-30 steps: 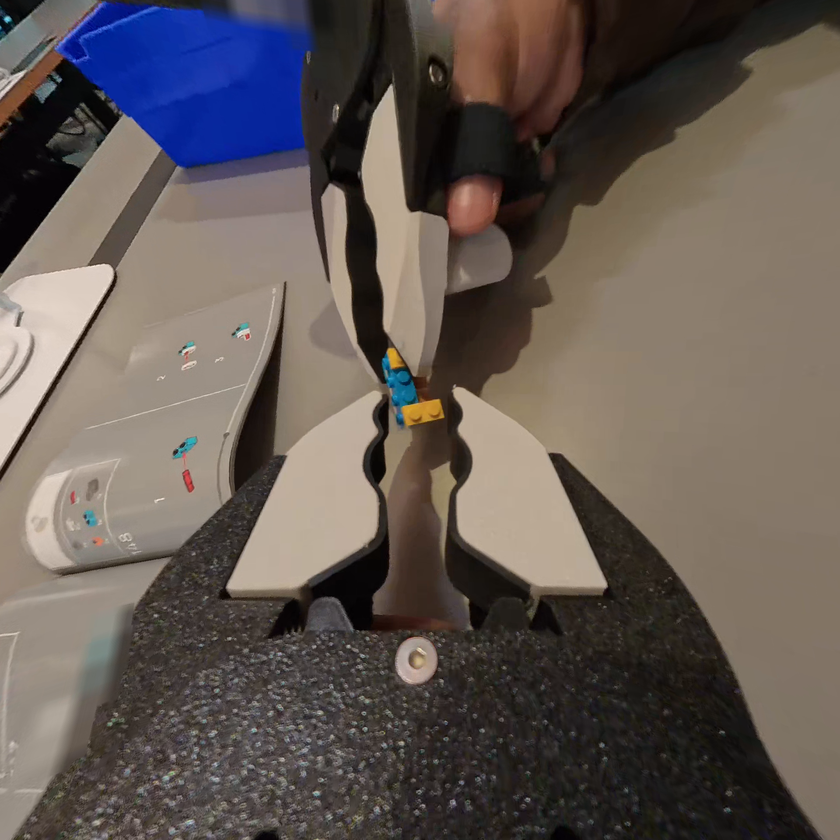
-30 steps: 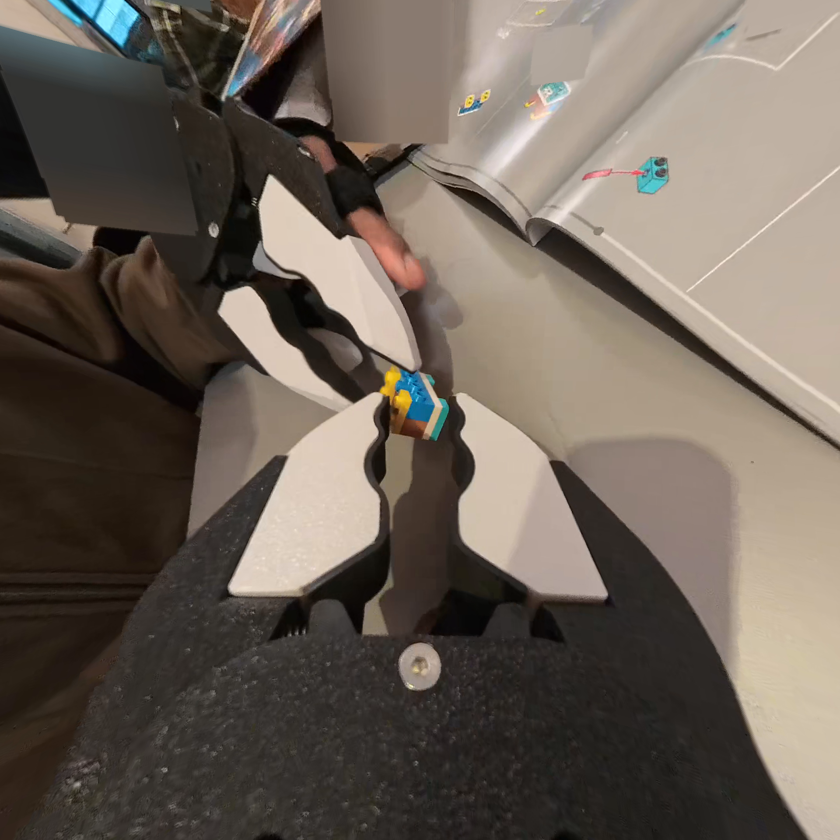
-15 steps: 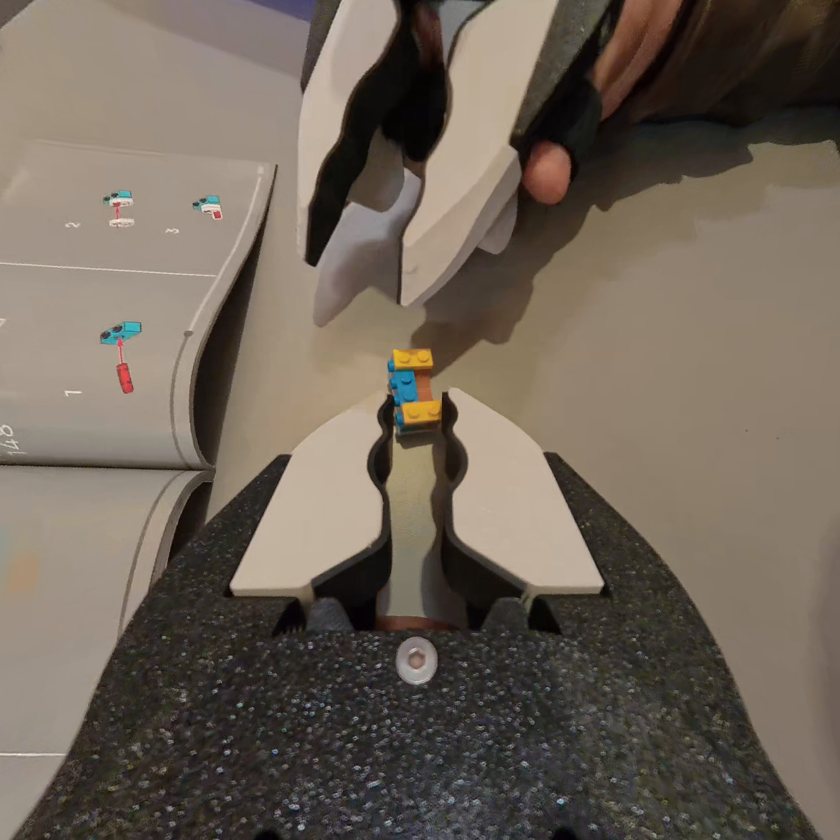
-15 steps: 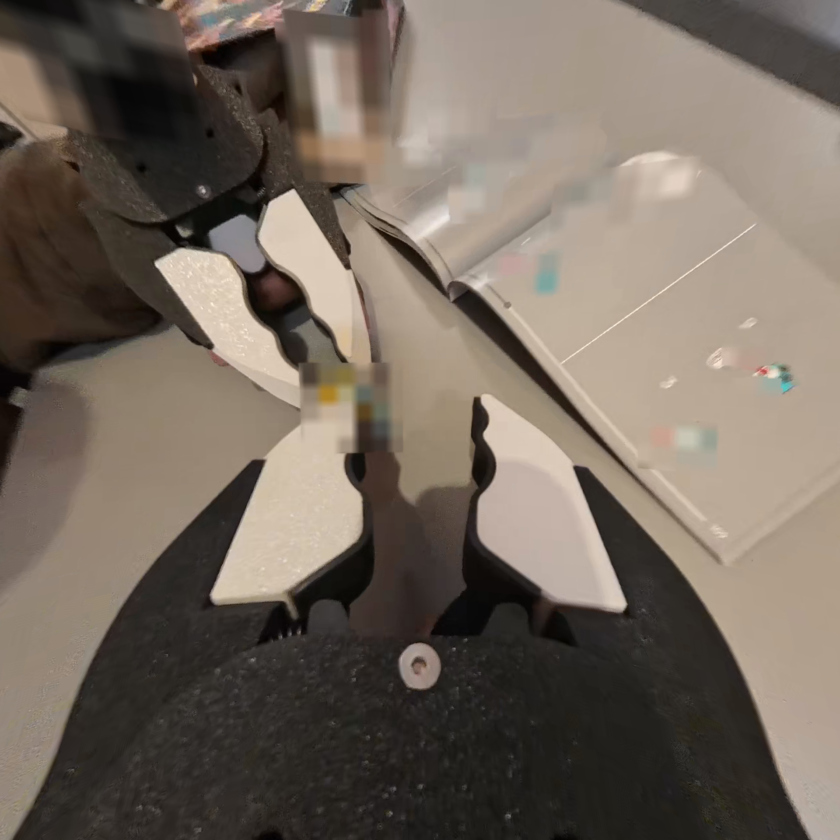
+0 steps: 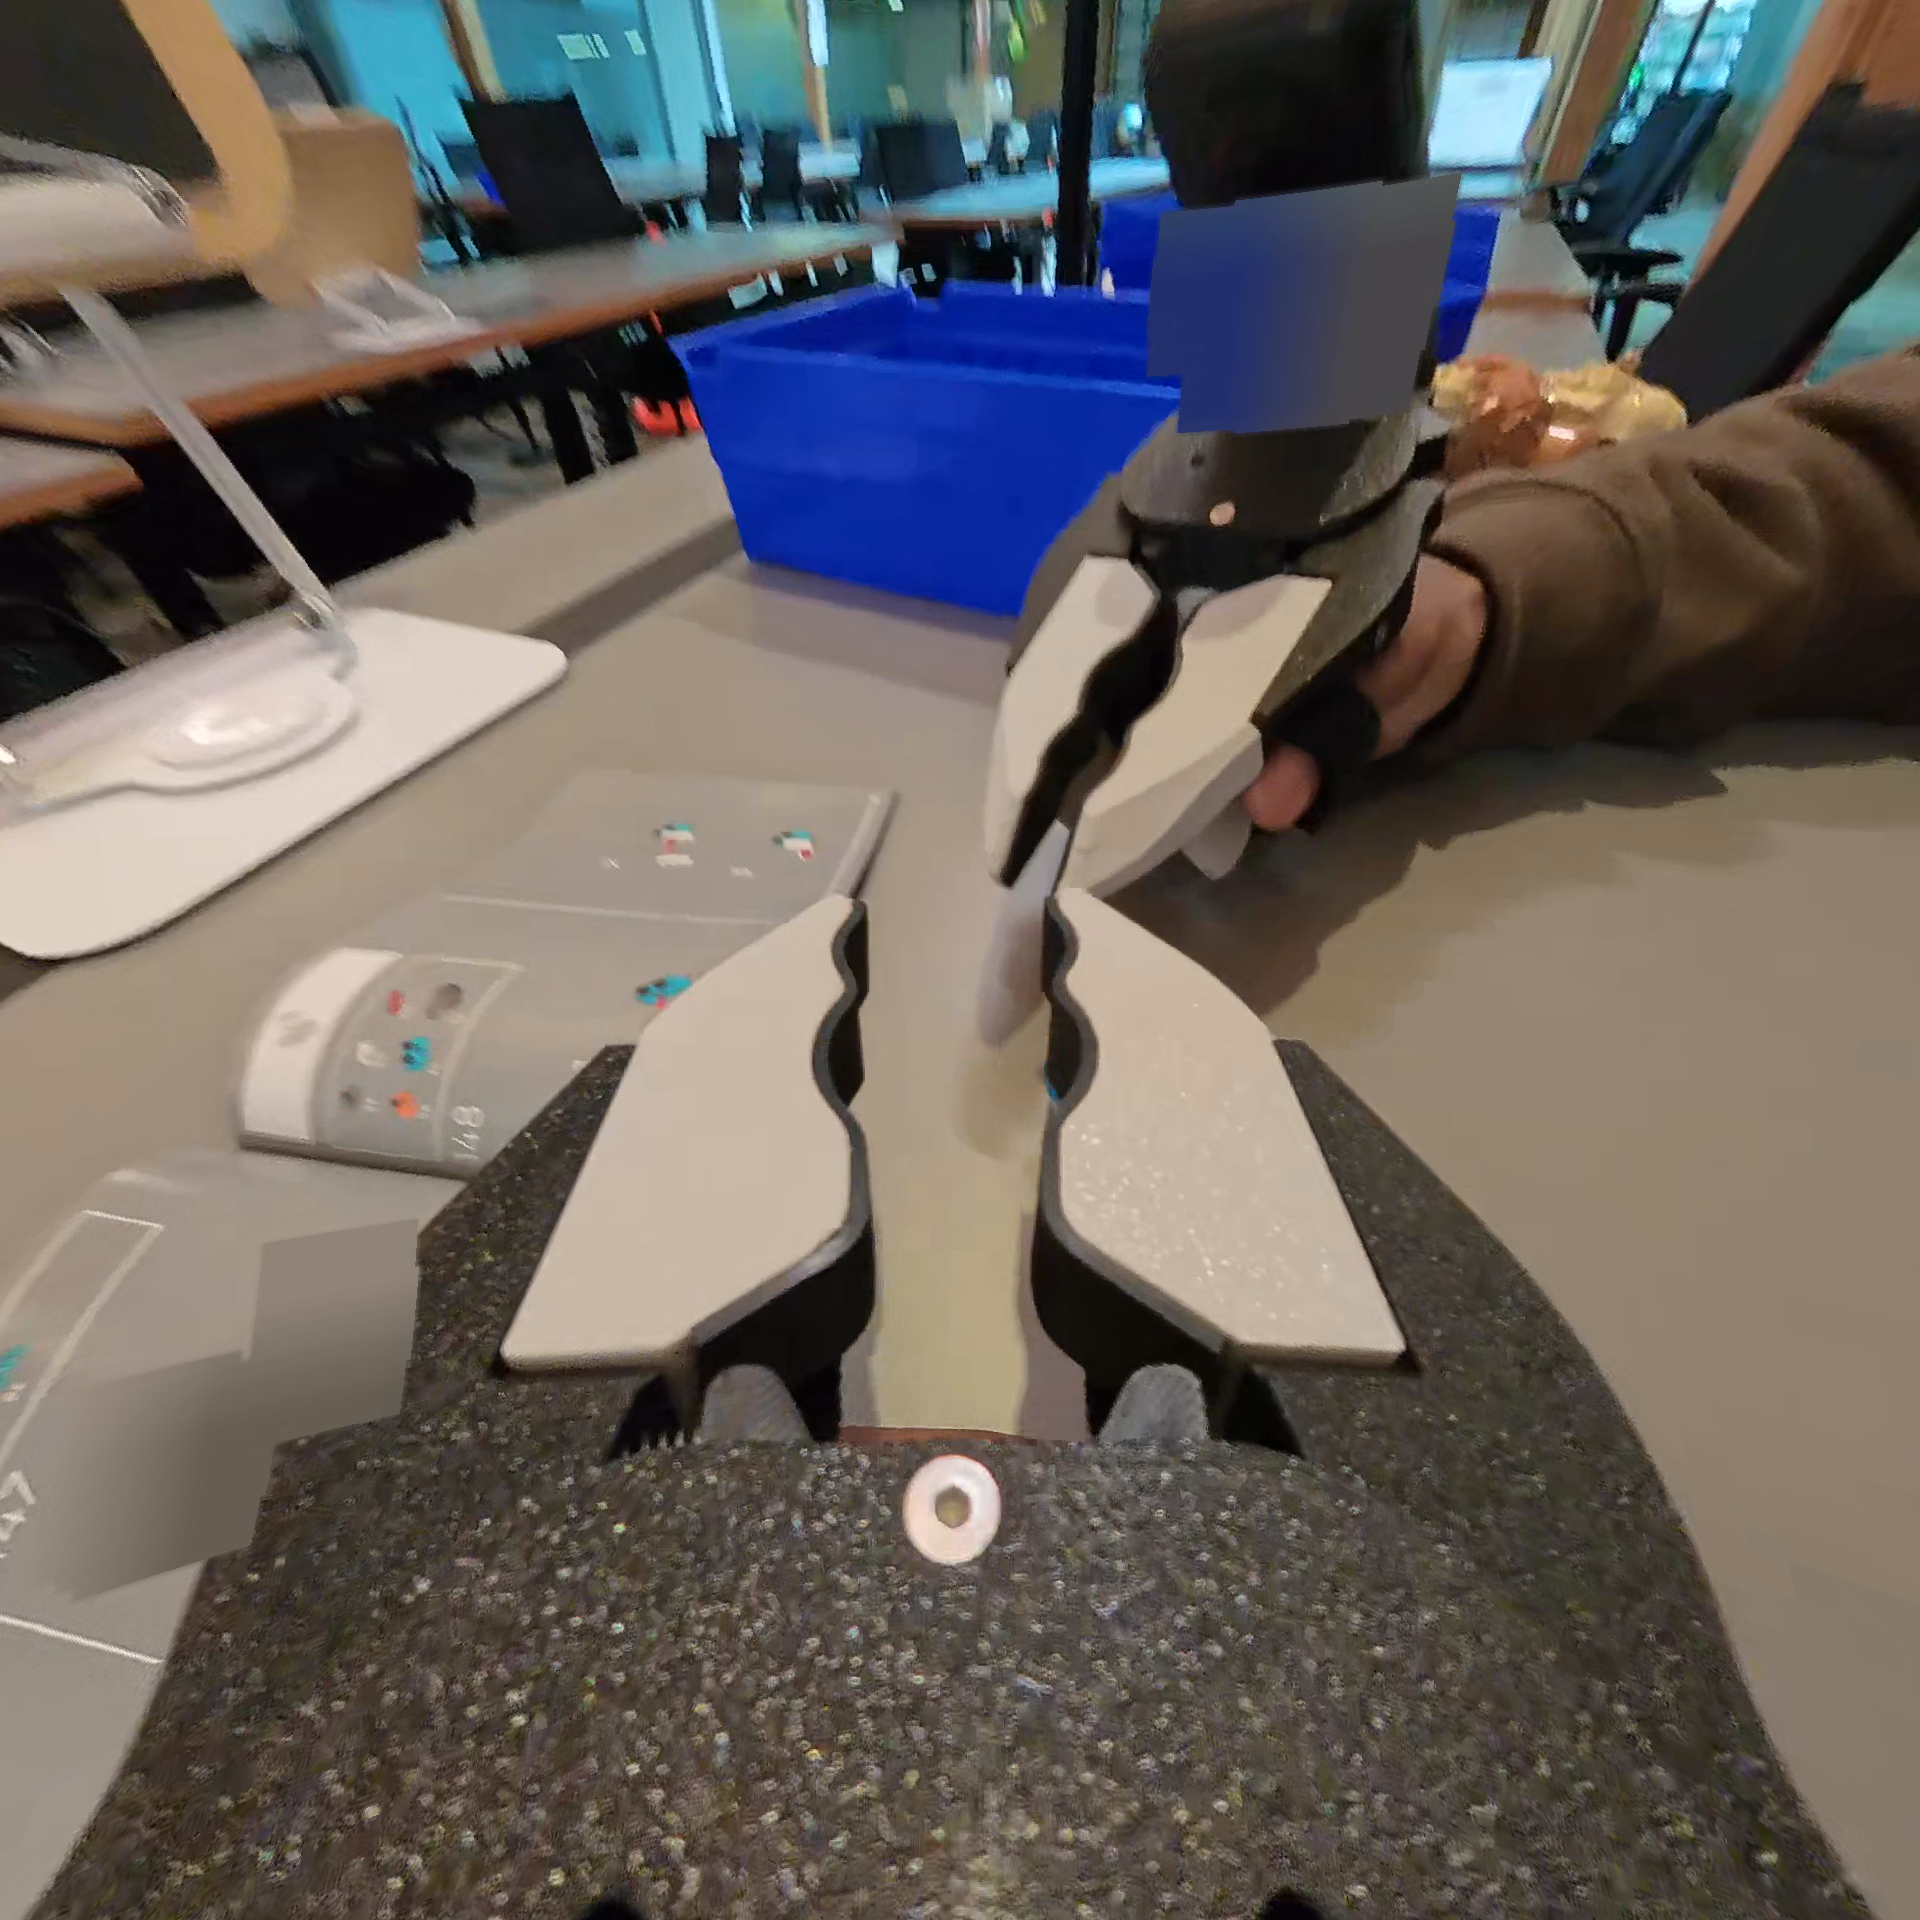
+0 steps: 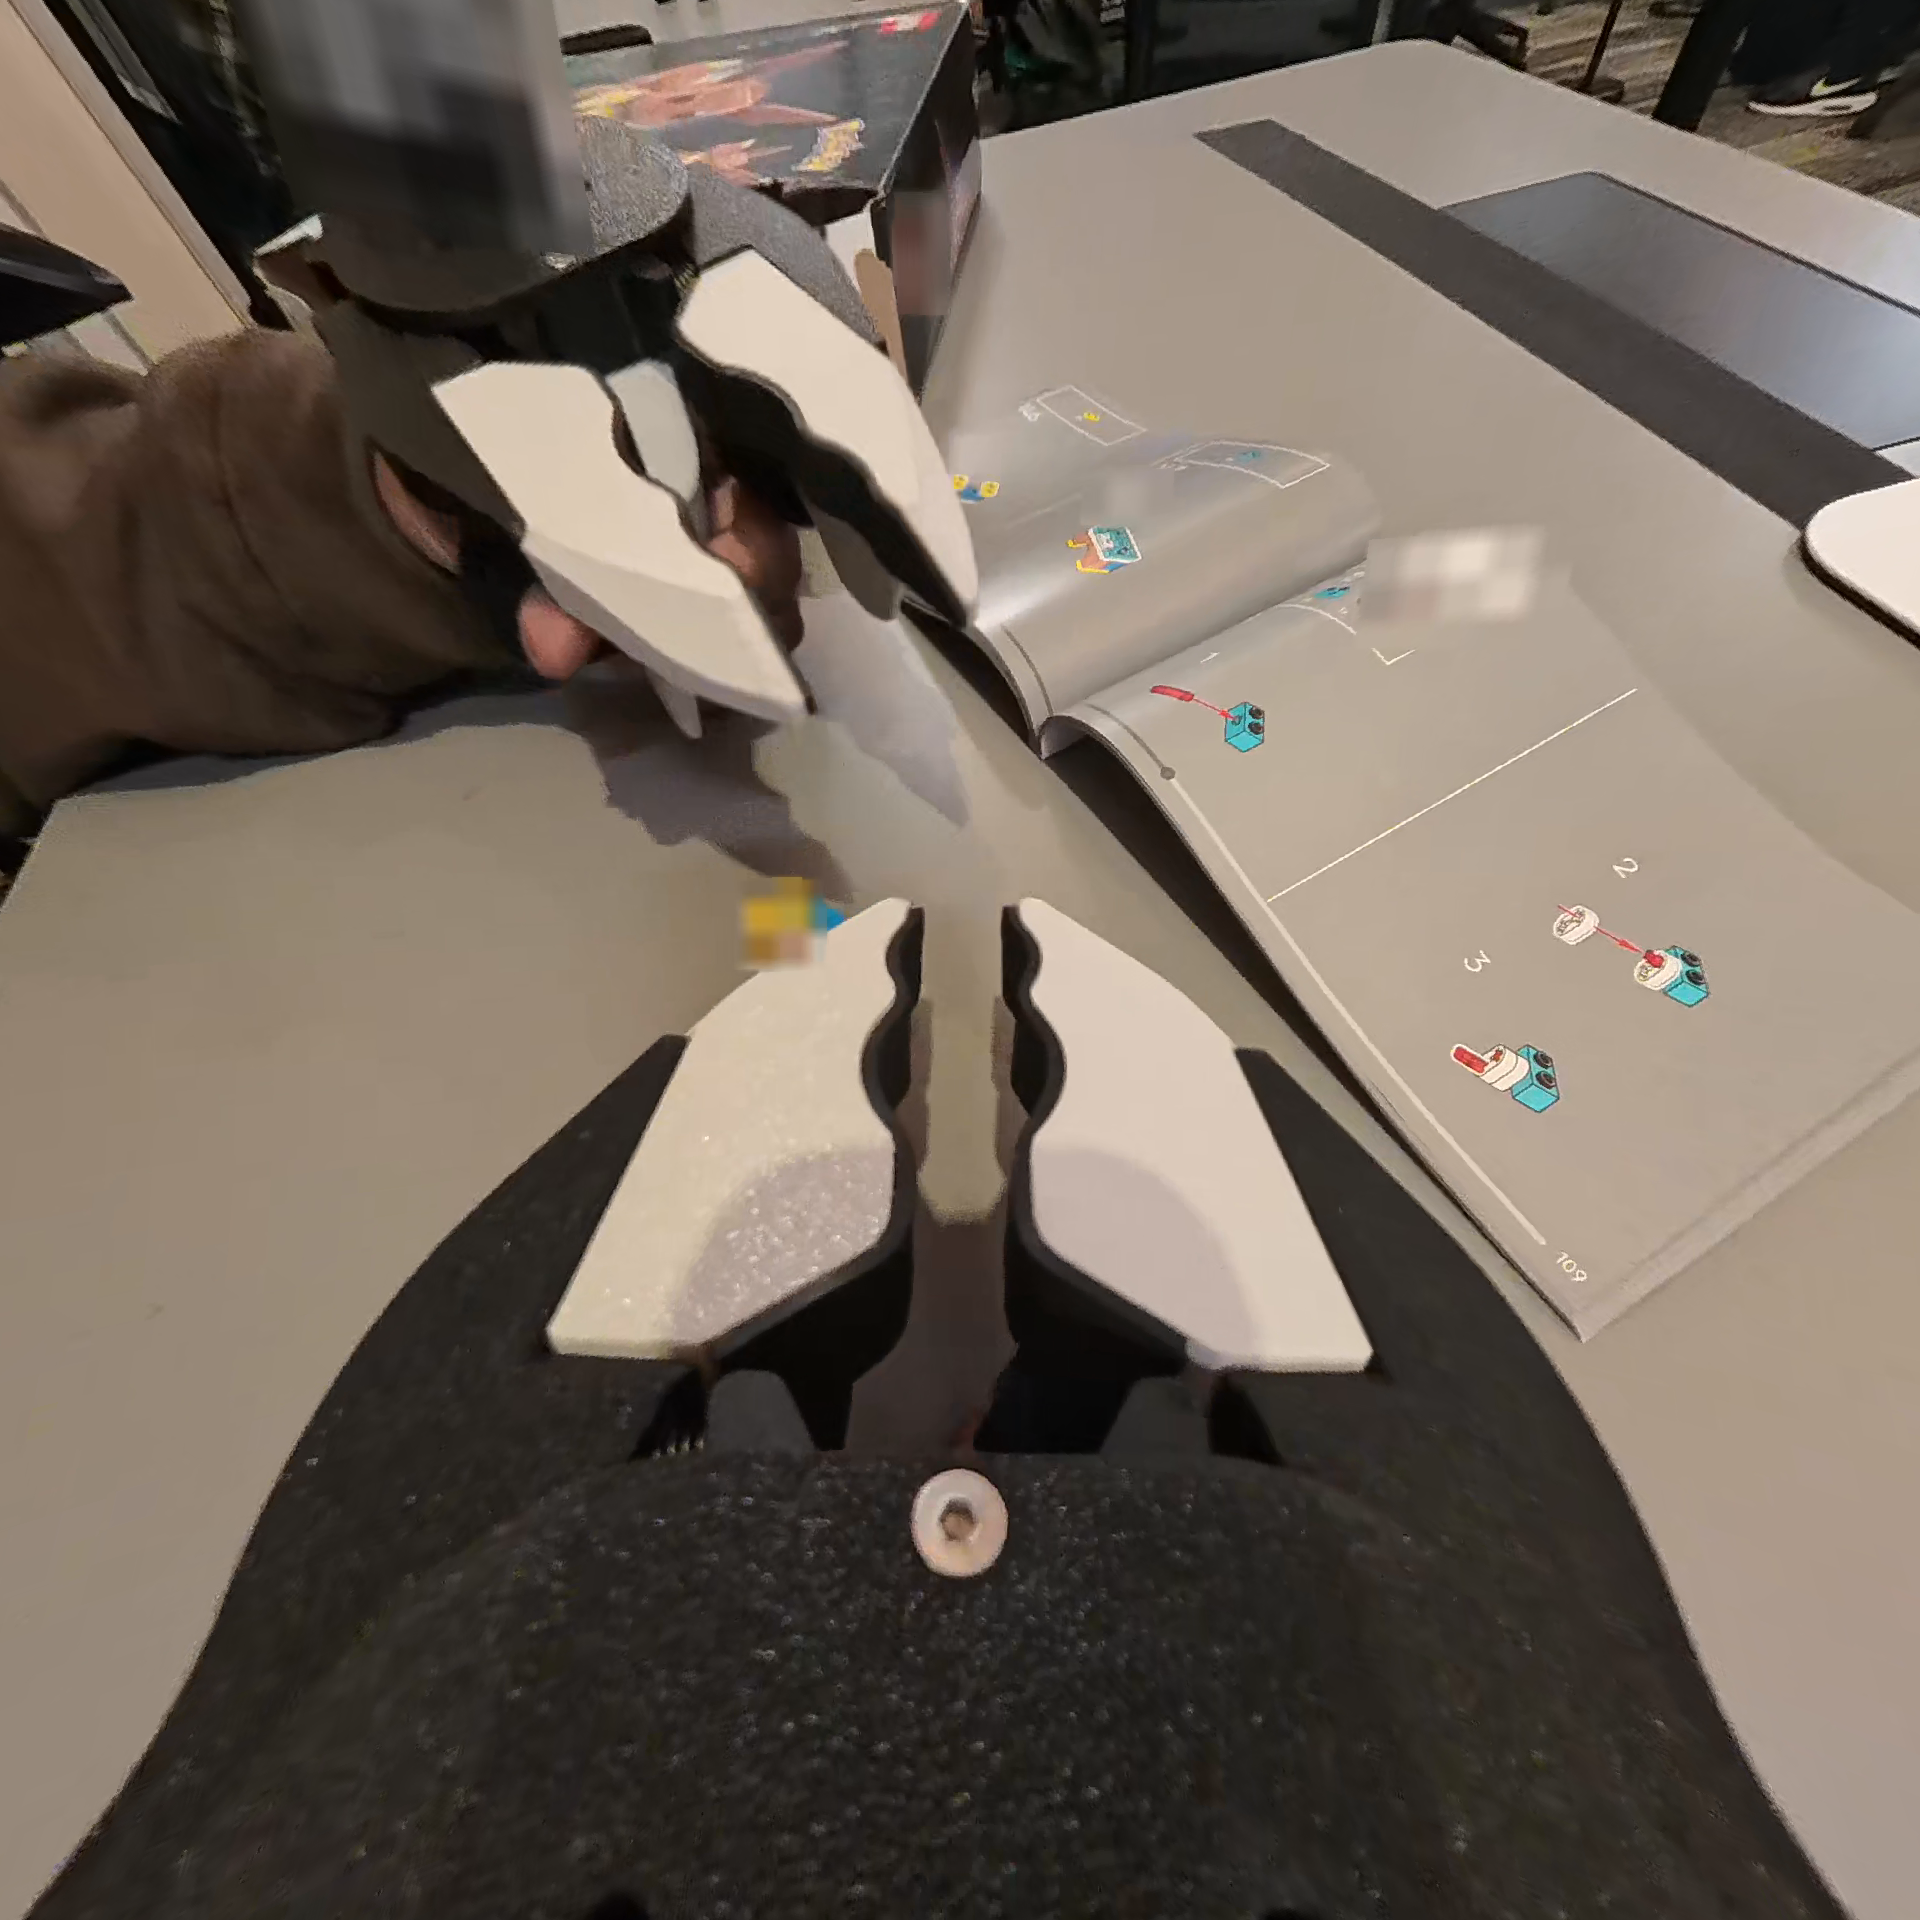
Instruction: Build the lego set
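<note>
The small lego assembly (image 6: 790, 920), yellow and blue, lies on the grey table just left of my right gripper's left fingertip. In the left wrist view only a blue sliver of it (image 5: 1051, 1089) shows under my left gripper's right finger. My left gripper (image 5: 951, 914) is open and empty above the table; it also shows in the right wrist view (image 6: 883, 665), raised over the assembly. My right gripper (image 6: 961, 909) is empty, its jaws drawn in to a narrow slit. It also shows in the left wrist view (image 5: 1044, 883), tips pointing down at the table.
An open instruction booklet (image 6: 1507, 831) lies on the table; it also shows in the left wrist view (image 5: 623, 935). A blue bin (image 5: 935, 436) stands at the back. A white stand base (image 5: 260, 748) is far left. The lego box (image 6: 810, 114) stands behind the left gripper. The gap from one gripper's tips to the other's is roughly 5 cm.
Both grippers let go of the assembly, which now lies on the table. My left gripper opened and tilted up. My right gripper backed away to the right and its jaws narrowed.
</note>
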